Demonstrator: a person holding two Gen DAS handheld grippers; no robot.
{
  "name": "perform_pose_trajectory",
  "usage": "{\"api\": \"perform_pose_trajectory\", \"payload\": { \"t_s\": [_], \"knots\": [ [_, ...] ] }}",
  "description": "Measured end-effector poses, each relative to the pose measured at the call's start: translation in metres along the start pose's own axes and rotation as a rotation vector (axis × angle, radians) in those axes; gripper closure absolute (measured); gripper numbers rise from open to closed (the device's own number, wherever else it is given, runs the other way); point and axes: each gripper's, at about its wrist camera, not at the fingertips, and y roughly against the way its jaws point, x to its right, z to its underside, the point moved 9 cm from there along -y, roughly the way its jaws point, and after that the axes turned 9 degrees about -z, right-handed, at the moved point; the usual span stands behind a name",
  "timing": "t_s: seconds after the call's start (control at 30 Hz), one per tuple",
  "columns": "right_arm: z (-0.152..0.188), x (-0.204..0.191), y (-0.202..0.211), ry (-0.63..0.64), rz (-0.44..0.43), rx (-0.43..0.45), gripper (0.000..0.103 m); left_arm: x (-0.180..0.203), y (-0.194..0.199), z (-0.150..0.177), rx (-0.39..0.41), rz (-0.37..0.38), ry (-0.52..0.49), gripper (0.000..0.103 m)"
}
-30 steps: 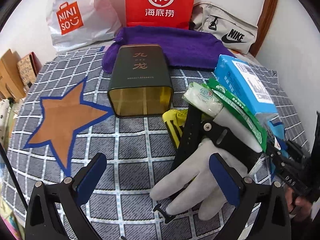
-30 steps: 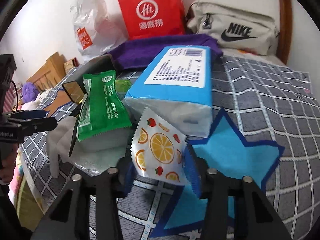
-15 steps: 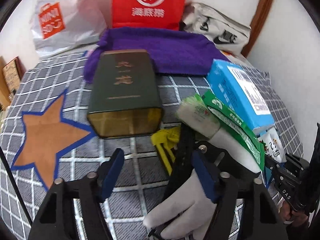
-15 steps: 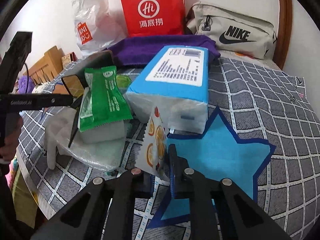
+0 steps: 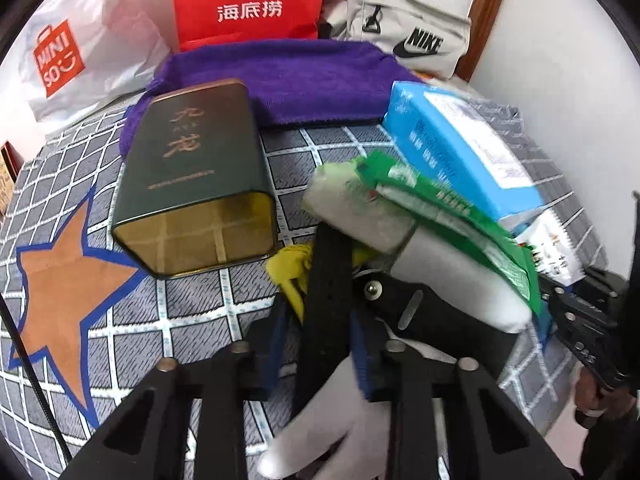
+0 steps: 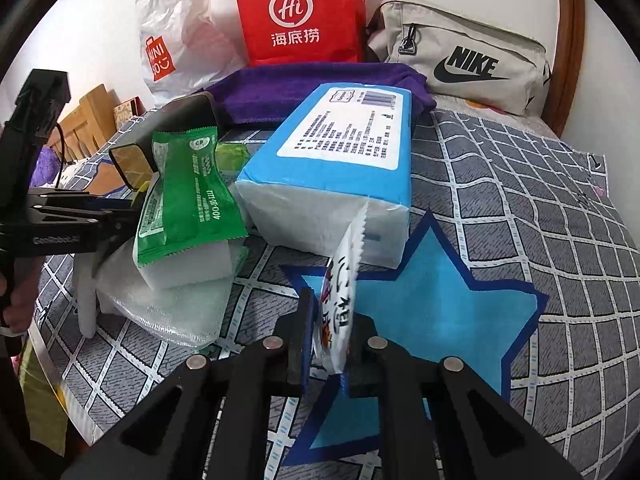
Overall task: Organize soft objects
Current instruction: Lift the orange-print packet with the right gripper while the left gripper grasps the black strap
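Observation:
My left gripper [image 5: 318,344] is shut on a black strap [image 5: 330,280] that lies over a white glove [image 5: 340,412]. A green-wrapped white sponge pack [image 5: 420,216] and a blue tissue pack [image 5: 460,148] lean over it. My right gripper [image 6: 330,344] is shut on a small fruit-print sachet [image 6: 344,288], held upright above the blue star patch [image 6: 432,300]. The tissue pack [image 6: 340,160] and green pack [image 6: 188,184] lie just behind it. The left gripper also shows at the left edge of the right wrist view [image 6: 120,216].
A dark green tin [image 5: 192,184] lies on its side on the checked bedspread [image 5: 192,320], by an orange star patch [image 5: 68,276]. A purple towel [image 5: 288,76], red Hi bag [image 5: 248,0], Miniso bag [image 5: 68,52] and Nike bag [image 6: 464,52] line the back wall.
My left gripper moved forward and closed on the black strap over the glove. My right gripper closed on the sachet, which turned from flat to upright, edge-on between the fingers.

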Motion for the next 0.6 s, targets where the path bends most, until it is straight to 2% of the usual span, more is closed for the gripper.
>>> {"api": "perform_pose_trajectory", "payload": {
  "t_s": [0.07, 0.2, 0.3, 0.6],
  "knots": [
    [-0.002, -0.001, 0.003, 0.003, -0.002, 0.009, 0.096, -0.004, 0.007, 0.003, 0.005, 0.027, 0.024, 0.080],
    [-0.004, -0.004, 0.011, -0.002, -0.019, 0.029, 0.098, -0.013, 0.015, 0.009, 0.010, 0.020, 0.047, 0.081],
    [-0.001, -0.004, 0.011, -0.003, -0.016, 0.024, 0.098, -0.019, 0.024, 0.011, 0.020, 0.056, 0.083, 0.083],
    [0.002, -0.010, 0.013, 0.005, -0.016, 0.003, 0.098, -0.046, 0.030, 0.030, -0.020, 0.041, 0.146, 0.080]
  ]
}}
